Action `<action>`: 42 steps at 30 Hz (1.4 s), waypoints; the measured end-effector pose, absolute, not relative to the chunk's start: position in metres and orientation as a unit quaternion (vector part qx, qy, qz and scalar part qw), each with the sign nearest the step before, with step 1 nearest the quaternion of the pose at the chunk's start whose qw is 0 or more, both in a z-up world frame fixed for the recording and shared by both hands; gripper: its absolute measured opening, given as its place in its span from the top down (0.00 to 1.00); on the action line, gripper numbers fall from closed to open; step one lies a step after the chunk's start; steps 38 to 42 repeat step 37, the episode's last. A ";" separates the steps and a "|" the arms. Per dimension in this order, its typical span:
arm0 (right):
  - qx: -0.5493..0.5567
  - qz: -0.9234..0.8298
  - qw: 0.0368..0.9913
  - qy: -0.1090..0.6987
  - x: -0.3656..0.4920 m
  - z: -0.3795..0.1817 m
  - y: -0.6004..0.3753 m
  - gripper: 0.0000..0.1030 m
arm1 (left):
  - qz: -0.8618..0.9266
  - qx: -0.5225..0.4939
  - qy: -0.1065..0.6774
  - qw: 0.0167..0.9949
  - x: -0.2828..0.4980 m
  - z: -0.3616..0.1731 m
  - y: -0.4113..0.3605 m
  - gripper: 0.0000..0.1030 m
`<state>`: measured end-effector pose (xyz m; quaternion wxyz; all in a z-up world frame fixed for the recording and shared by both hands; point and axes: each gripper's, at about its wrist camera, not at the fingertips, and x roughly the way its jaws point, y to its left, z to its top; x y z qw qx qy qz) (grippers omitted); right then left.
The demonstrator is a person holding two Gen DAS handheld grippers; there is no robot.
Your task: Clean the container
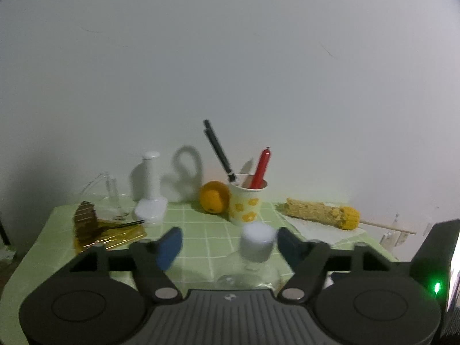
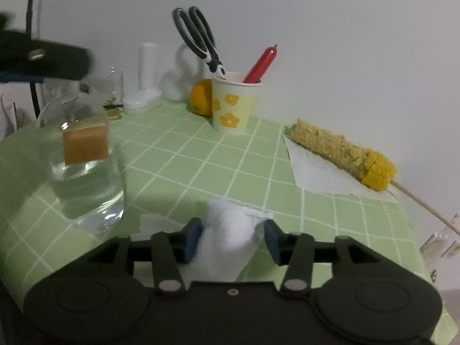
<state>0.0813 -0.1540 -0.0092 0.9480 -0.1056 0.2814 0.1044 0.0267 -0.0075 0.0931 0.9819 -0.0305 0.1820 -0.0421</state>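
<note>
L gripper (image 1: 227, 244): jaws apart, white-capped glass bottle (image 1: 256, 247) between them, cap near the right finger; contact can't tell.
R gripper (image 2: 232, 237): clamped on white cloth (image 2: 227, 230), over green checked tablecloth (image 2: 187, 158).
Bottle (image 2: 86, 155) w/ brown label, no text legible, seen left in right view, off the table.
Paper cup (image 2: 232, 103), yellow flower print; holds scissors (image 2: 201, 37), red pen (image 2: 260, 63).
Orange (image 2: 199, 99) beside cup.
Corn cob (image 2: 342, 152) on stick, on white paper.
</note>
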 end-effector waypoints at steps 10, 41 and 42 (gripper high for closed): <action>-0.043 0.114 0.967 0.222 0.065 0.012 -0.165 0.05 | -0.002 -0.020 0.196 0.980 0.014 0.079 0.003 0.01; -0.028 0.070 0.960 0.269 0.006 -0.039 -0.164 0.00 | 0.032 -0.024 0.291 0.956 0.003 0.004 0.010 0.00; -0.028 0.070 0.960 0.269 0.006 -0.039 -0.164 0.00 | 0.032 -0.024 0.291 0.956 0.003 0.004 0.010 0.00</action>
